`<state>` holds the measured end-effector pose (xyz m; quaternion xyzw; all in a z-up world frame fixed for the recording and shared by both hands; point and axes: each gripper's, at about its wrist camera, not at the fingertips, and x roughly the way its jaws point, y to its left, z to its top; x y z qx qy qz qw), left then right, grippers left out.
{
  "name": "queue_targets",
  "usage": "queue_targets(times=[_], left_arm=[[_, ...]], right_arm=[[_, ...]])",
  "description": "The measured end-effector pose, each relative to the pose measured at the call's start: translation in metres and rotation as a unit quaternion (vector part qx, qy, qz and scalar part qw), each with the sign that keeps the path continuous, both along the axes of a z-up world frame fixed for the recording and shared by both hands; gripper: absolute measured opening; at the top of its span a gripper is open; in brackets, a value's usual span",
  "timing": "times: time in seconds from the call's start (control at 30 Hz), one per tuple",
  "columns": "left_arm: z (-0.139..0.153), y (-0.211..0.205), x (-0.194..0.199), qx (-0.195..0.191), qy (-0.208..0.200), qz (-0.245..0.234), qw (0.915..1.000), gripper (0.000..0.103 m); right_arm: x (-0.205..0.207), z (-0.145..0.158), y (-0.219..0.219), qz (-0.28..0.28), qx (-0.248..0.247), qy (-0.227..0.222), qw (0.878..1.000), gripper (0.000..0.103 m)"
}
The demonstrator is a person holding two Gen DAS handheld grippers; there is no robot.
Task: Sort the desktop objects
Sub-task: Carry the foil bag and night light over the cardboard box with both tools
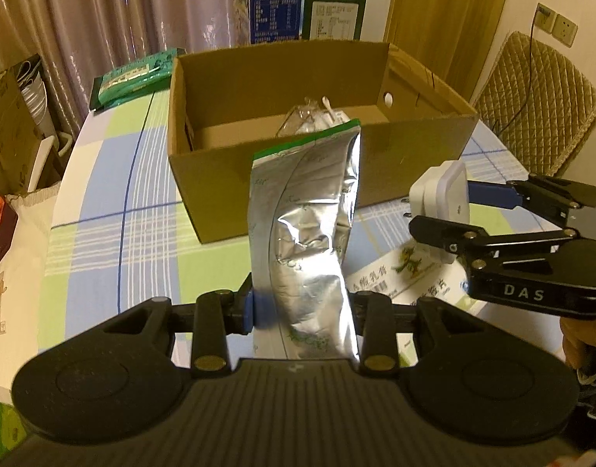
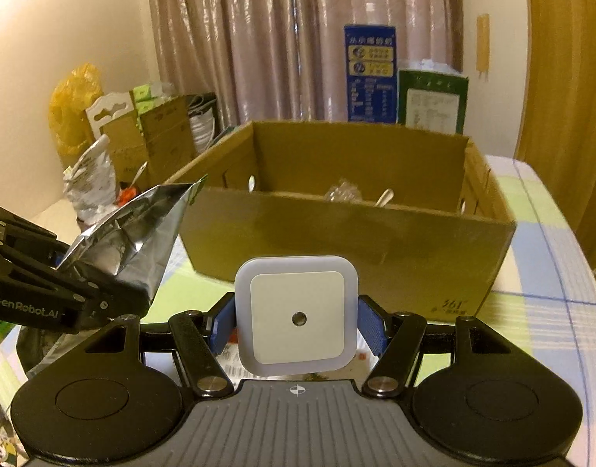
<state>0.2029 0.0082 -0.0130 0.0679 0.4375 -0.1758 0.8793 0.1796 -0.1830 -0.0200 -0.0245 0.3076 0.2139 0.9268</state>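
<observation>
Silver foil pouch (image 1: 309, 241) clamped upright in left gripper (image 1: 301, 307) | white night light (image 2: 296, 317) pinched in right gripper (image 2: 296, 325) | cardboard box (image 1: 282, 179) just ahead

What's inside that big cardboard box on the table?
Inside the cardboard box lie a crumpled clear plastic wrapper and a pale spoon-like utensil. The near wall and the held foil pouch hide the rest of its floor.
</observation>
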Motion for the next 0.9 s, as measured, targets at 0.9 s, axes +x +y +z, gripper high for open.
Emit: queue_targets(times=[0.9], left_arm=[[0.035, -0.024, 0.041, -0.029, -0.038, 0.011, 0.9988, 0.031]], right_arm=[[0.027, 0.044, -0.021, -0.06, 0.027, -0.066, 0.996, 0.062]])
